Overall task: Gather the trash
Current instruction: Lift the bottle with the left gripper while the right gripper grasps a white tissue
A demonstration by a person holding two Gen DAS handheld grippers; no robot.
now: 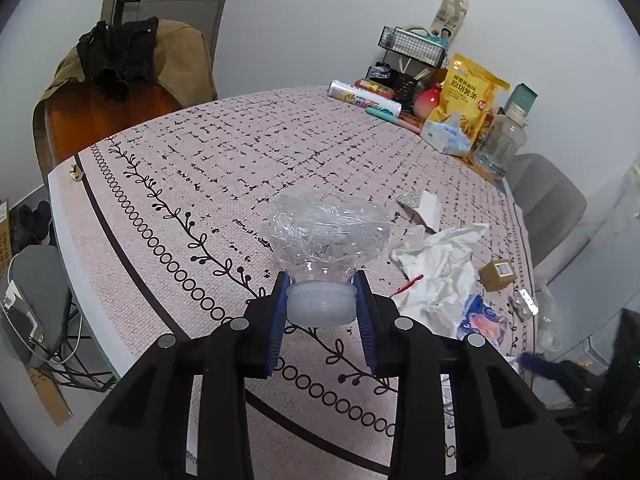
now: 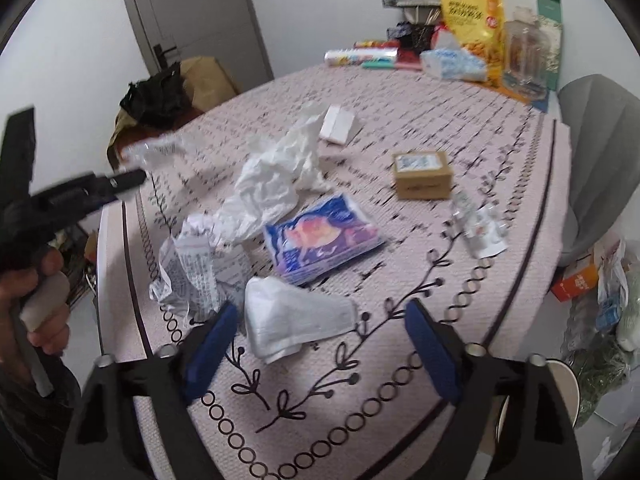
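The left gripper [image 1: 322,300] is clamping a crushed clear plastic bottle [image 1: 326,240] by its cap, above the tablecloth [image 1: 224,160]. The right gripper [image 2: 320,340] is hovering with jaws wide around a folded white tissue [image 2: 294,324]. Nearby are lying one crumpled receipt [image 2: 200,272], one blue wrapper [image 2: 322,236], one cardboard box [image 2: 422,174].

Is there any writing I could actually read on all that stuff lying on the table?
"原切薯条": large characters on the yellow snack bag at the far edge of the table.
Yellow bag's small print: too small.
Small cardboard box, label: blurred.
Crumpled printed paper: too fine.
Blue wrapper: a picture, no legible words.
Roll and tall carton: unreadable.
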